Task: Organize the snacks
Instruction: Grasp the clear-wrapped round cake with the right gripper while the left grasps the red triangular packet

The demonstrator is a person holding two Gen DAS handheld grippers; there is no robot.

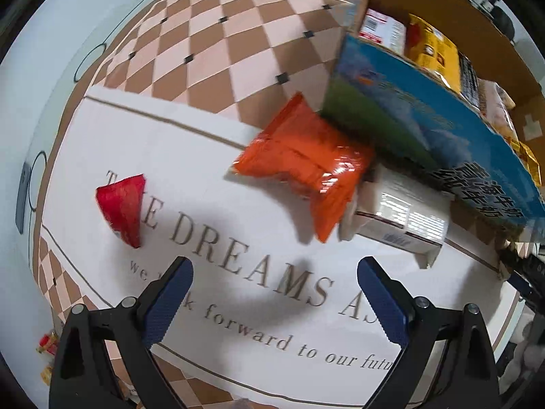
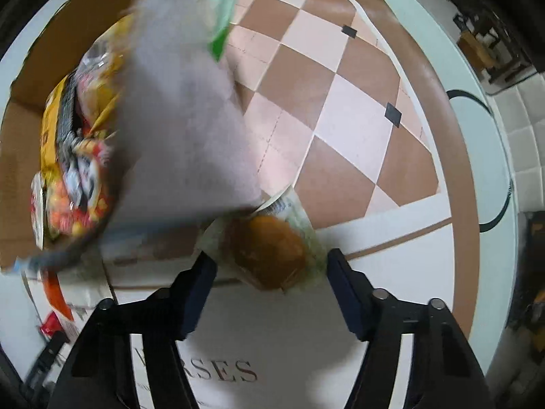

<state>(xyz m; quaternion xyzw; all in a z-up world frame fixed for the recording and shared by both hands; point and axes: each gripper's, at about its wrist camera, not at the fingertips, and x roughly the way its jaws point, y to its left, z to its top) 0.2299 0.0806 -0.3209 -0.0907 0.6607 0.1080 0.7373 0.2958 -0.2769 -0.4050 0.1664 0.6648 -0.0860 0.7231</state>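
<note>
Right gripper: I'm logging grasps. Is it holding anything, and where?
No. The right gripper is open around the wrapped bun, pads not touching.

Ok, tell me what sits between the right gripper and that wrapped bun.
Nothing visible does. The right gripper hangs just over the wrapped bun, its open fingers either side of the wrapper's near end. The cardboard box of snacks and a blurred grey shape lie off to the left, out of the path.
</note>
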